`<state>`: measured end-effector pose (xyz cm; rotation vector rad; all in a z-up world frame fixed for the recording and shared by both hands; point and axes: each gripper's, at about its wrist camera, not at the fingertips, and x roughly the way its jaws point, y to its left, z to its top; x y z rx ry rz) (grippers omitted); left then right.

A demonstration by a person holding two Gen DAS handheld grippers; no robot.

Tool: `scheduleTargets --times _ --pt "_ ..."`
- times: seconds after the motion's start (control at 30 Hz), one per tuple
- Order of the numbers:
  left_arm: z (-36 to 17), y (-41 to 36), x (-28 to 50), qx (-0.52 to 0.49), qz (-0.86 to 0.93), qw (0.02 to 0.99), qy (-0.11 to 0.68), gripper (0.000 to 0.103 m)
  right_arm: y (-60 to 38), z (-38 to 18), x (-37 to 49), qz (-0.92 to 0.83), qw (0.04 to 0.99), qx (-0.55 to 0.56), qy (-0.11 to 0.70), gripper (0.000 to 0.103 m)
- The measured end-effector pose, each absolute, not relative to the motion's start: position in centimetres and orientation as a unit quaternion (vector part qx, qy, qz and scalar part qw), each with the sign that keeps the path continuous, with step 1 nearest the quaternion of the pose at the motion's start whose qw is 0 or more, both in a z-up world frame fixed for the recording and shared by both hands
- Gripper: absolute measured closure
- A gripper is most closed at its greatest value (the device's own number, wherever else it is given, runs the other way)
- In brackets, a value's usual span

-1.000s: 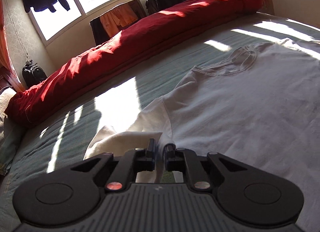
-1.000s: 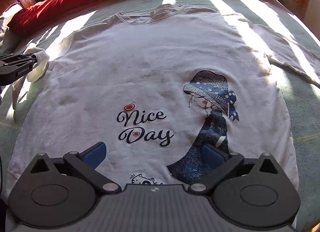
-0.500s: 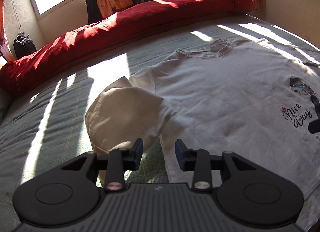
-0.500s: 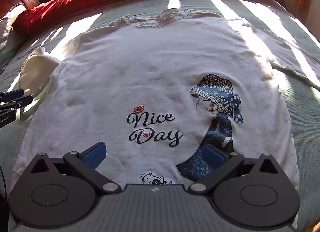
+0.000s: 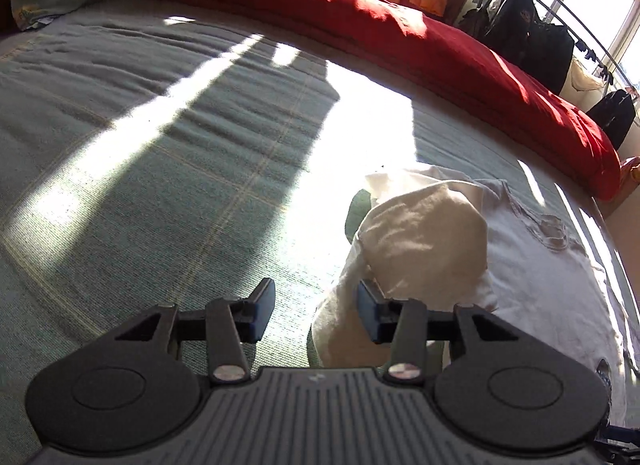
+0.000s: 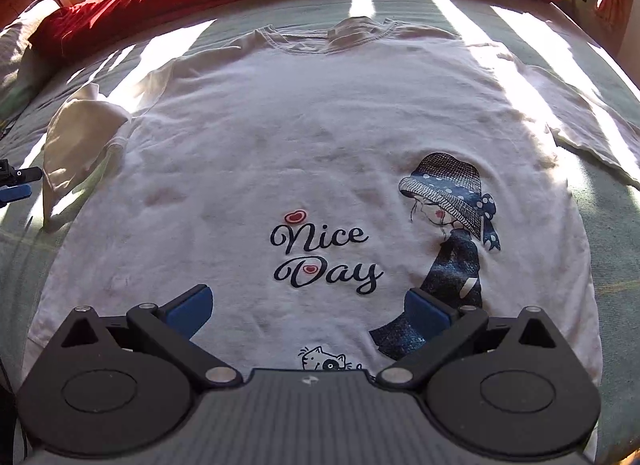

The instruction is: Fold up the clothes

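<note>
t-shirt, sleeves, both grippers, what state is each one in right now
t-shirt: spread flat on the bed, print side up
left sleeve: folded back on itself, rumpled
right sleeve: lying out flat to the side
left gripper: open, holding nothing, beside the folded sleeve
right gripper: open wide, holding nothing, over the shirt's lower part

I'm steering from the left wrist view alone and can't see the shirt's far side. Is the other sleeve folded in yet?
Observer: No. The far sleeve lies spread out flat on the bedcover, not folded.
Operator: Where is the right gripper?
Observer: The right gripper is over the lower front of the T-shirt, its fingers wide open and holding nothing.
Operator: Is the shirt face up?
Observer: Yes, the "Nice Day" print faces up.
</note>
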<state>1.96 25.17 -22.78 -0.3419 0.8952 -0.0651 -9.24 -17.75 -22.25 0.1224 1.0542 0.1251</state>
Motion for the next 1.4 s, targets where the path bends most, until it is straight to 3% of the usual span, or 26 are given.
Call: scheduleTargets --times 0.23,0.43,0.5,0.53,0.57,0.63,0.93,1.4 --pt "-24.5 20.8 3.2 -0.089 -0.026 0.893 0.440 0.054 -18.2 -22.9 -8.9 0.051 0.858 0.063 0.507 0.000" --pt "-24.5 19.1 3.1 -0.071 -0.034 0.894 0.441 0.057 -18.6 -23.4 -8.6 0.043 0.857 0.067 0.510 0.000" --pt "-24.3 19.1 3.0 -0.081 -0.044 0.892 0.443 0.069 -18.6 -23.4 -8.6 0.045 0.857 0.065 0.509 0.000" --pt "-24.3 19.2 3.0 -0.087 -0.052 0.890 0.445 0.086 -18.6 -23.4 -8.6 0.046 0.857 0.064 0.509 0.000" --pt "-24.1 19.1 3.0 -0.088 -0.053 0.888 0.448 0.095 -18.5 -23.3 -8.6 0.046 0.858 0.064 0.508 0.000" --pt "-23.5 19.1 2.7 -0.083 -0.048 0.894 0.439 0.098 -18.5 -23.2 -8.7 0.046 0.858 0.065 0.507 0.000" --pt "-17.3 24.0 2.4 -0.041 0.020 0.929 0.366 0.099 -18.3 -22.3 -8.9 0.047 0.864 0.061 0.498 0.000" --pt "-13.6 35.0 4.1 0.014 0.171 0.918 0.358 0.099 -16.8 -21.7 -8.9 0.053 0.866 0.043 0.495 0.000"
